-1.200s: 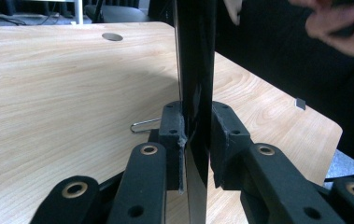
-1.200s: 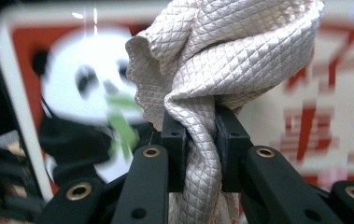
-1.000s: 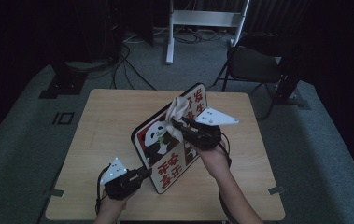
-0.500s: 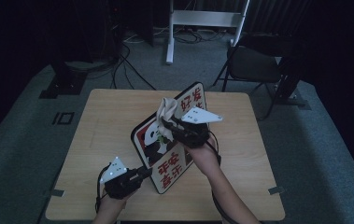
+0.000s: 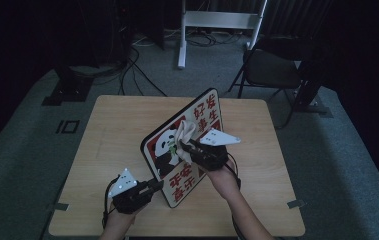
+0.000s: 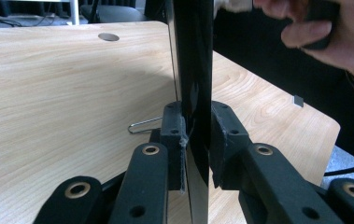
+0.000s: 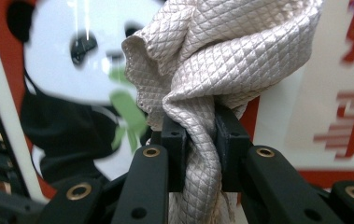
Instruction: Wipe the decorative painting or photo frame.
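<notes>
Panda sign [image 5: 187, 150]: upright on table [image 5: 107, 130], lower edge clenched in left tongs [image 6: 197, 135]. Right tongs [image 7: 201, 140] grasp cloth [image 7: 221, 60] against panda. Step: wiping. Next: stroke toward lower lettering.

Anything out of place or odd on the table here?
One small thing: a loose bent metal wire clip lies on the wooden table beside the upright panda sign board. The left gripper clamps the board's edge; the right gripper holds a beige quilted cloth against it.

A light wooden table [image 5: 117, 130] carries the upright panda sign [image 5: 177, 175].
</notes>
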`<control>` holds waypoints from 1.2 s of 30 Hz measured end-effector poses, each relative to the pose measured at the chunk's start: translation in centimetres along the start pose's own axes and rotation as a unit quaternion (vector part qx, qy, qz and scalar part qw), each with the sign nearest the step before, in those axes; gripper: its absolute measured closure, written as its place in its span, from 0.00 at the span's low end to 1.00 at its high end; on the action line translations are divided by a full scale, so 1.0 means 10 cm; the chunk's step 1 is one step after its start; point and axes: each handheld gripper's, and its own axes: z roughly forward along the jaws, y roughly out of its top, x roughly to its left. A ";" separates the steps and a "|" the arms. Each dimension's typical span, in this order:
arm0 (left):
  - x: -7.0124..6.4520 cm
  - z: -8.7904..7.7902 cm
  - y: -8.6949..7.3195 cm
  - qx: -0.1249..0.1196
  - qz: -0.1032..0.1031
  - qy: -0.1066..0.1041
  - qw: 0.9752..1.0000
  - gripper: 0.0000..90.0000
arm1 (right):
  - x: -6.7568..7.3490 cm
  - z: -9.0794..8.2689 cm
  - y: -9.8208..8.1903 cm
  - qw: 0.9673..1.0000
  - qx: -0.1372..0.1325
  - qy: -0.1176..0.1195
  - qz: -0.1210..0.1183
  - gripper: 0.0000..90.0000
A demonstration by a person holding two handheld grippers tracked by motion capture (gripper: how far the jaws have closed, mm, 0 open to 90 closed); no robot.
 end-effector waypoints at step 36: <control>-0.01 0.01 0.00 0.001 0.000 0.000 1.000 0.87 | -0.16 0.11 -1.10 0.991 0.121 -0.012 0.054 0.85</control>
